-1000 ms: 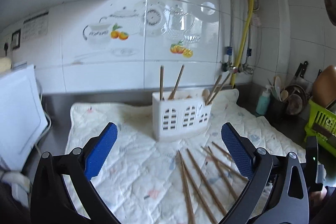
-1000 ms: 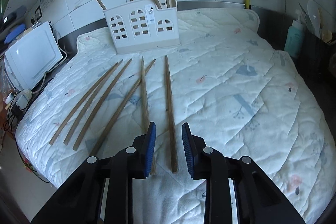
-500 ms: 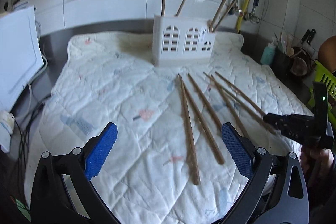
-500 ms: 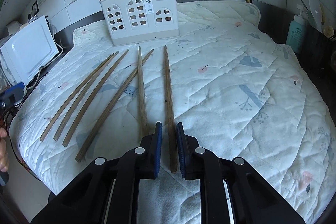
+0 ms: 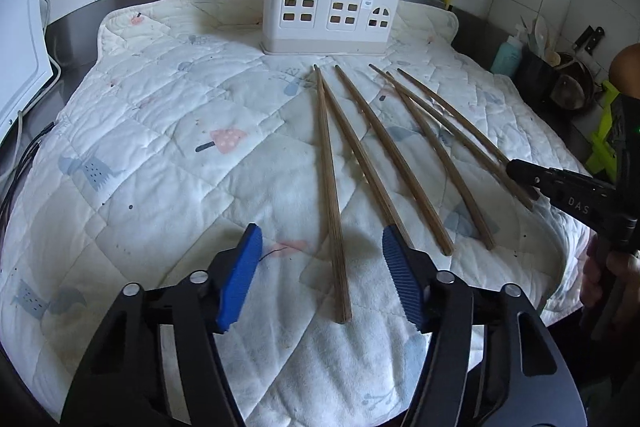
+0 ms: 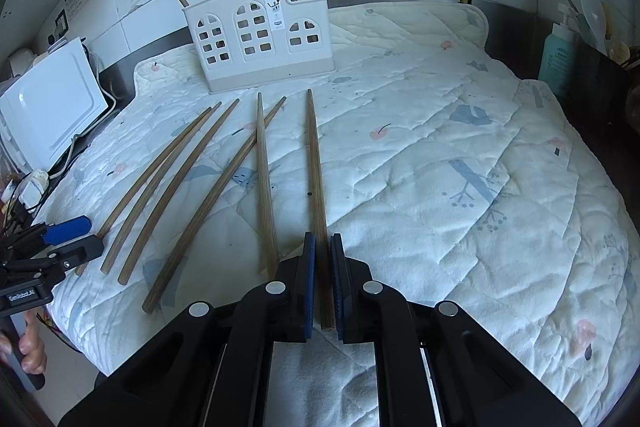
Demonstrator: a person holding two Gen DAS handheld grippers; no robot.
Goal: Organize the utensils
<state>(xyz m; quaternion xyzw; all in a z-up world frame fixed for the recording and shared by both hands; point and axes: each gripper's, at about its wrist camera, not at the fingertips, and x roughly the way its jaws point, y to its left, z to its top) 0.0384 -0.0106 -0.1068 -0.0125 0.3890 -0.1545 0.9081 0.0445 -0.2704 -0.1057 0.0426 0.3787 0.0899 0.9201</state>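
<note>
Several brown chopsticks lie fanned out on a quilted cloth (image 5: pixel 160 131) in front of a white slotted holder (image 5: pixel 328 7), which has a few sticks standing in it. My left gripper (image 5: pixel 320 279) hovers low over the near end of the leftmost chopstick (image 5: pixel 328 167). Its jaws are closing with that stick between the blue pads (image 5: pixel 240 275), which do not touch it. My right gripper (image 6: pixel 323 283) is shut on the near end of the rightmost chopstick (image 6: pixel 314 167). The holder (image 6: pixel 260 39) stands beyond it.
A white appliance (image 6: pixel 48 107) with cables sits left of the cloth. A teal soap bottle (image 6: pixel 558 55) and dark pots stand at the right, with a green basket (image 5: pixel 600 147) nearby. The cloth's front edge hangs over the counter. A hand (image 6: pixel 32 347) holds the left gripper's handle.
The left gripper dropped toward the cloth, tilted down, and its jaws narrowed around the leftmost chopstick. The right gripper's jaws closed onto the rightmost chopstick without moving away.
</note>
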